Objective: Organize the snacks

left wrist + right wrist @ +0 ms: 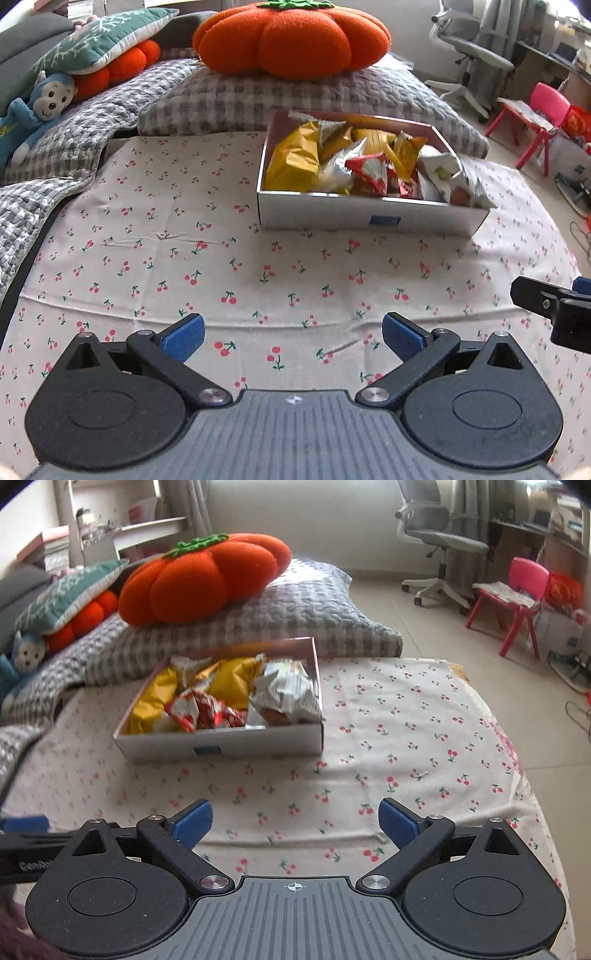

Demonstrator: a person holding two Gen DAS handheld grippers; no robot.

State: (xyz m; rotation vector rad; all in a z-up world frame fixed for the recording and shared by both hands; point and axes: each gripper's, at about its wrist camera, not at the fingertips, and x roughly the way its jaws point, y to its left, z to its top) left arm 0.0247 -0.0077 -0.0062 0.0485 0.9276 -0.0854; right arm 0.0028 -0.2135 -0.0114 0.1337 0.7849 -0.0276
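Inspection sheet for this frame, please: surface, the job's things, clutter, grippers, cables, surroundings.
Surface: white cherry-print cloth, lightly creased, nothing loose on it near the grippers.
Job's things: white open cardboard box on the cloth, filled with yellow, red and silver snack packets; one silver packet pokes over its right corner.
Clutter: orange pumpkin cushion on a grey checked pillow behind the box; blue plush toy at far left.
Grippers: left gripper open and empty; right gripper open and empty; both short of the box.
Cables: thin wires on the floor at far right.
Surroundings: grey office chair, pink plastic chair, tiled floor.
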